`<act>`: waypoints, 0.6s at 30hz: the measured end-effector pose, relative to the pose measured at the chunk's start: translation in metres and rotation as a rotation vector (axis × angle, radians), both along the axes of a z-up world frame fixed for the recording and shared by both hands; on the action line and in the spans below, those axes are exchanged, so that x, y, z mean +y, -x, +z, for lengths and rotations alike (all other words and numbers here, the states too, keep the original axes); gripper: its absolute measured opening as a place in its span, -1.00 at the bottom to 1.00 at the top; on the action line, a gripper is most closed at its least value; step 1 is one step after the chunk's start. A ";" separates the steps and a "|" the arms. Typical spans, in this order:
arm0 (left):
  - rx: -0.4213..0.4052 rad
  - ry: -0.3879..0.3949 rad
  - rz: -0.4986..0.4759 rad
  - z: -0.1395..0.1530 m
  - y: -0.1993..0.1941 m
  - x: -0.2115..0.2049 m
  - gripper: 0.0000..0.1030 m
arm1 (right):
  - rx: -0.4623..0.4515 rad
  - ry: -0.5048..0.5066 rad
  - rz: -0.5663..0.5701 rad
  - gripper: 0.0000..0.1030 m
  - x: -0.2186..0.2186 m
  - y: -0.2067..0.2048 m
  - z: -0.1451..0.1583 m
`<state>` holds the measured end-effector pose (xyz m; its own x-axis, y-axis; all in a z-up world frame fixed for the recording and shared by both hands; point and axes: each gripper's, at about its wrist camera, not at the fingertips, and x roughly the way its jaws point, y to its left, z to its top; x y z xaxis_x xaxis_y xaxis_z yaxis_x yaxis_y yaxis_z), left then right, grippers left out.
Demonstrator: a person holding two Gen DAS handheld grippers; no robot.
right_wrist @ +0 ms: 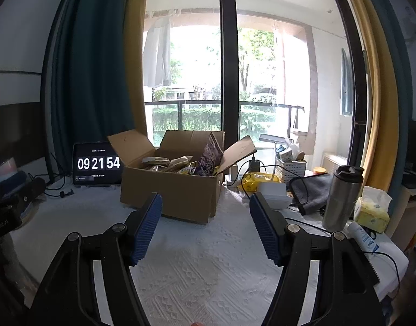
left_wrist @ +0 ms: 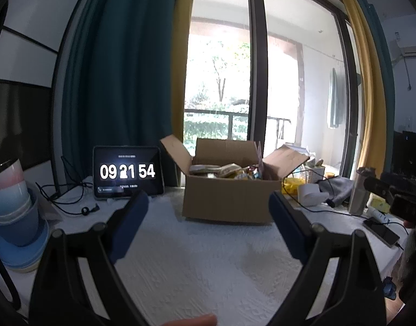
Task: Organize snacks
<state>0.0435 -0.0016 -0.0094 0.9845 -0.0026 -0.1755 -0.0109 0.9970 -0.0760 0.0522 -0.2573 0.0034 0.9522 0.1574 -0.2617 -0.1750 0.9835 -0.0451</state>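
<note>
Both grippers, left [left_wrist: 208,203] and right [right_wrist: 205,206], hover with jaws wide apart, empty, facing the snack box [right_wrist: 170,190].

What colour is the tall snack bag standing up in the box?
Purple, with a pale printed pattern; the tall snack bag shows best in the right wrist view.

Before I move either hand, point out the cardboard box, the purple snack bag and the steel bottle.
cardboard box [right_wrist: 170,195]: right wrist view, on its front wall.
purple snack bag [right_wrist: 212,154]: right wrist view, on its upright printed face, inside the box.
steel bottle [right_wrist: 340,201]: right wrist view, on its metal body.
</note>
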 end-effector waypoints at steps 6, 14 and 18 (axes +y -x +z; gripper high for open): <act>-0.018 -0.009 0.006 0.005 0.001 0.001 0.77 | -0.005 0.004 0.004 0.36 0.001 0.000 0.002; -0.021 -0.004 0.006 0.007 -0.001 0.003 0.77 | -0.001 0.006 0.004 0.37 0.001 -0.001 0.002; -0.028 0.002 0.007 0.009 0.001 0.004 0.77 | 0.002 0.011 0.007 0.37 0.003 -0.003 0.003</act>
